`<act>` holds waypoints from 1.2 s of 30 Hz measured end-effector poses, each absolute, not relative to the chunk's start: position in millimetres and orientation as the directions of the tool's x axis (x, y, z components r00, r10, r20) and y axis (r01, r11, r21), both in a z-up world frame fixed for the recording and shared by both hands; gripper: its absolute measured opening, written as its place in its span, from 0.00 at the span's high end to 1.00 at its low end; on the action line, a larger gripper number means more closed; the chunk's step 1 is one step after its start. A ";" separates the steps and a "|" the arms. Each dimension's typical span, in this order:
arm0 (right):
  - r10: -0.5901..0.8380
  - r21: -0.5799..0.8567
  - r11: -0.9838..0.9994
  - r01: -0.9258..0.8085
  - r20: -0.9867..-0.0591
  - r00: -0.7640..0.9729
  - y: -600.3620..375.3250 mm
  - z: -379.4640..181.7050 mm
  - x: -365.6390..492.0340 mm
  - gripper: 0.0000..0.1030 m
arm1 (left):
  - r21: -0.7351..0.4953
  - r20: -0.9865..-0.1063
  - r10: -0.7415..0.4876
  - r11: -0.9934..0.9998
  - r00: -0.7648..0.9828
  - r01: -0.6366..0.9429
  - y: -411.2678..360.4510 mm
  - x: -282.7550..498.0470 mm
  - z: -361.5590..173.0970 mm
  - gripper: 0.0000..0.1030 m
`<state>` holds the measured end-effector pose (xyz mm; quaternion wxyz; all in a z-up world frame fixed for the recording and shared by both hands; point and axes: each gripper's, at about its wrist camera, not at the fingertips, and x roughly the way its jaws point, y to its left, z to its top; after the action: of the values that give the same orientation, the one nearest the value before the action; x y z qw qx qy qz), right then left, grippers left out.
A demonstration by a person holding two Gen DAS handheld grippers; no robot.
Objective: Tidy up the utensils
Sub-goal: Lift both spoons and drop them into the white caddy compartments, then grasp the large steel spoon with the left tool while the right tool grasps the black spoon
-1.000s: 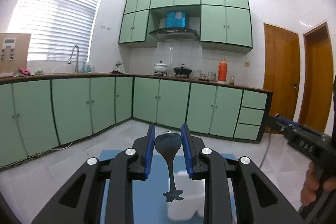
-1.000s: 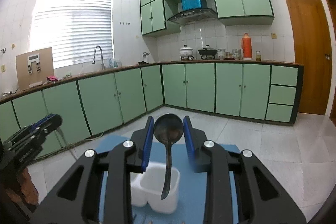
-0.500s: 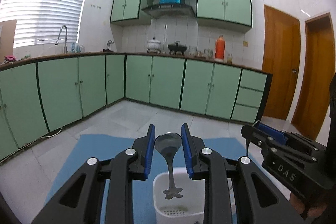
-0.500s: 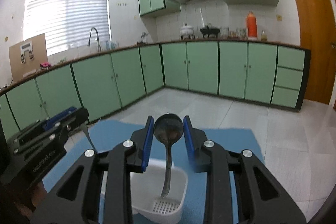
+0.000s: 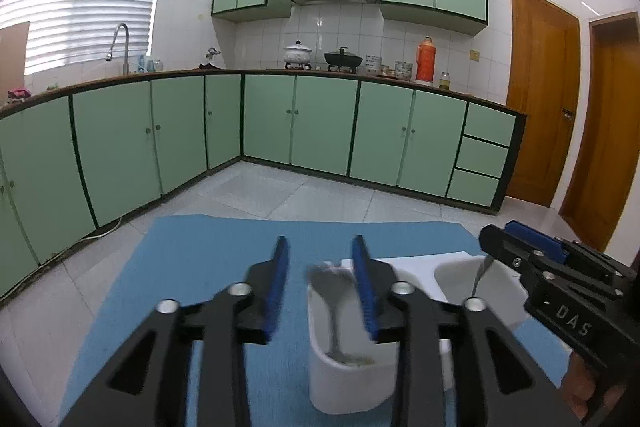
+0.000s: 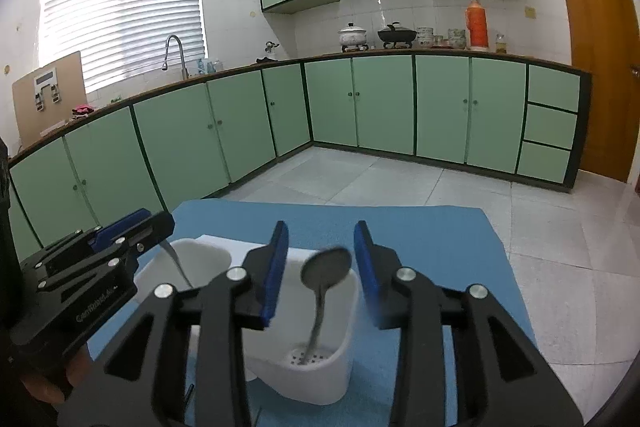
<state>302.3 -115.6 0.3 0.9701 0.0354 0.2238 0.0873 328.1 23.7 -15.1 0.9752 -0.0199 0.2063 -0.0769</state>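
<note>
Both grippers over white two-cell holder (image 6: 320, 375) on blue mat (image 5: 200, 267). Left gripper (image 5: 322, 287) jaws just opened, spoon (image 5: 332, 291) loose between pads, handle down in near cell at 6 o'clock. Right gripper (image 6: 320, 269) jaws just opened too, ladle-like spoon (image 6: 325, 269) released, tip on perforated floor. Spoons likely light, stiff, slick metal; regrip at bowl edges. Holder light, may tip.

Two metal spoons (image 6: 325, 269) (image 5: 332, 283), handle-down in white holder (image 6: 312, 379) compartments
</note>
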 end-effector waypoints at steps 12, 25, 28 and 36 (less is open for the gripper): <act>0.045 0.033 0.999 -0.035 -0.367 0.929 -139.0 10.2 234.2 0.13 | -0.087 -0.391 -0.115 0.992 0.913 0.088 59.9 269.3 -2.1 0.09; -0.025 0.038 0.998 0.049 -0.476 0.879 -160.4 -34.0 163.7 0.12 | -0.016 -0.620 0.007 1.000 0.785 -0.022 75.8 210.9 -60.4 0.06; -0.024 0.036 0.998 0.048 -0.500 0.866 -157.5 -45.7 156.3 0.12 | 0.010 -0.656 0.045 0.999 0.753 -0.052 72.7 206.4 -74.4 0.06; -0.020 0.053 0.997 0.057 -0.532 0.846 -162.3 -60.5 149.9 0.12 | 0.007 -0.701 0.027 1.000 0.713 -0.031 65.9 208.1 -96.0 0.18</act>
<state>149.9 -162.3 -60.5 0.9602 0.0335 0.2765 -0.0202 208.1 65.9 -96.0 0.9255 -0.0026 0.3784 0.0155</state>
